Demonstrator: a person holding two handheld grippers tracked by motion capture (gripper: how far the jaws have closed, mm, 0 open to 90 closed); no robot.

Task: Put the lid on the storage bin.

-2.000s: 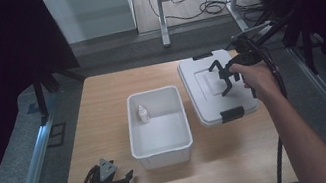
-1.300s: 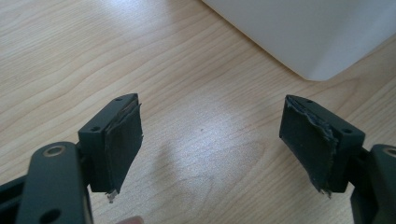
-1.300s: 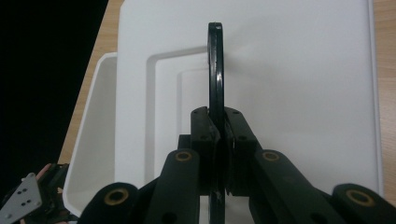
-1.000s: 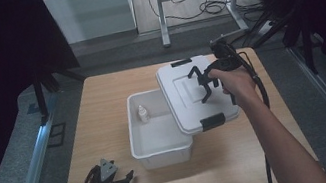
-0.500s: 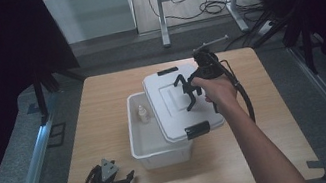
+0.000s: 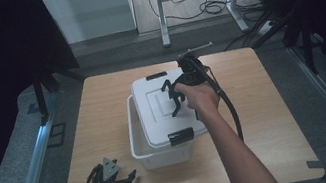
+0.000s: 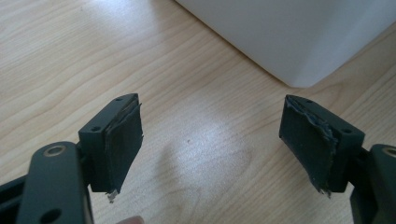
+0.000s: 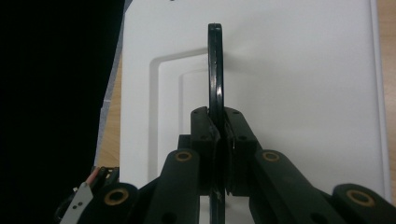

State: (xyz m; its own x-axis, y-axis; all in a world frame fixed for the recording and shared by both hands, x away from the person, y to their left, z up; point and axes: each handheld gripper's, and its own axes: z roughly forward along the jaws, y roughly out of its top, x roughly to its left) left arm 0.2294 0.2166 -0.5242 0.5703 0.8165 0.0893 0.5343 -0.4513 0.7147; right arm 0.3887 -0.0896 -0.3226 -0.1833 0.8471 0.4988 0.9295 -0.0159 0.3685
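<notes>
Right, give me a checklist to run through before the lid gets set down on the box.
1. Grip on the handle: ok. The right gripper is shut on the lid's black handle.
2. Lid over the box: not ok. The white lid sits skewed toward the right of the white box, leaving the box's left side uncovered.
3. Lid level: cannot tell from these views.
4. Front latch free: ok. The black latch hangs at the lid's near edge, over the box.
5. Left gripper out of the way: ok. The left gripper is open on the table, apart from the box.
6. Box contents below the rim: cannot tell; the lid hides them.
</notes>
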